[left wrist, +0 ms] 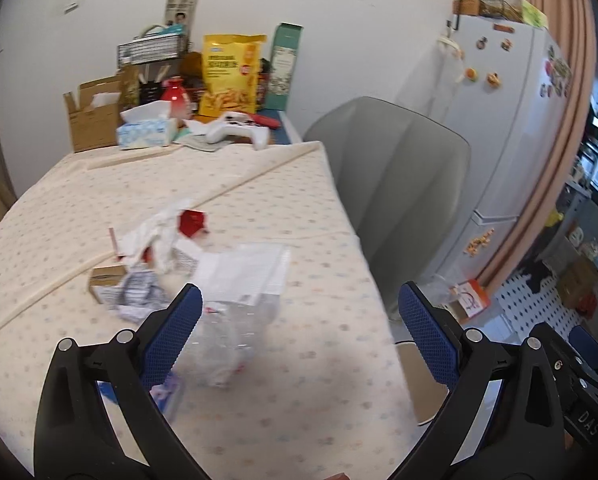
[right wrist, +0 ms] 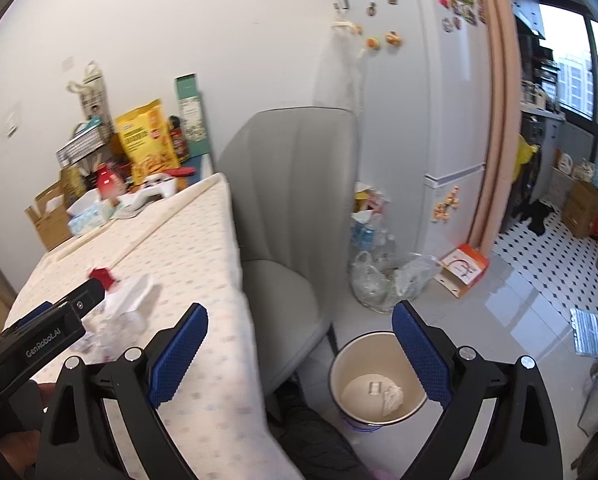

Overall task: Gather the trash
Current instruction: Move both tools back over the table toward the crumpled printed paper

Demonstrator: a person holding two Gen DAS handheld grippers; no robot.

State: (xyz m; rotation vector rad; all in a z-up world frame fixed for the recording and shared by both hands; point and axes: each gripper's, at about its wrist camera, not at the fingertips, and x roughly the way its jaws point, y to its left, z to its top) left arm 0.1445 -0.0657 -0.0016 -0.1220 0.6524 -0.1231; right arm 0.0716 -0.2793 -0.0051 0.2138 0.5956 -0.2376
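Trash lies on the dotted tablecloth (left wrist: 259,184): a crumpled clear plastic wrapper (left wrist: 235,344), a white plastic bag (left wrist: 247,268), crumpled white paper (left wrist: 155,236) with a red scrap (left wrist: 193,222), and a small brown box (left wrist: 107,280). My left gripper (left wrist: 299,320) hovers open above the near table edge, nothing between its blue pads. My right gripper (right wrist: 299,340) stands open over the table's right edge; below it on the floor a round bin (right wrist: 379,380) holds a wad of white paper (right wrist: 393,396). The left gripper's body (right wrist: 47,332) shows at the left of the right wrist view.
A grey chair (right wrist: 291,200) stands at the table's right side. At the table's far end sit a tissue box (left wrist: 147,130), a yellow snack bag (left wrist: 231,76), a cardboard box (left wrist: 91,120) and a white game controller (left wrist: 239,130). A white fridge (right wrist: 419,120) and clear bags (right wrist: 379,280) stand beyond.
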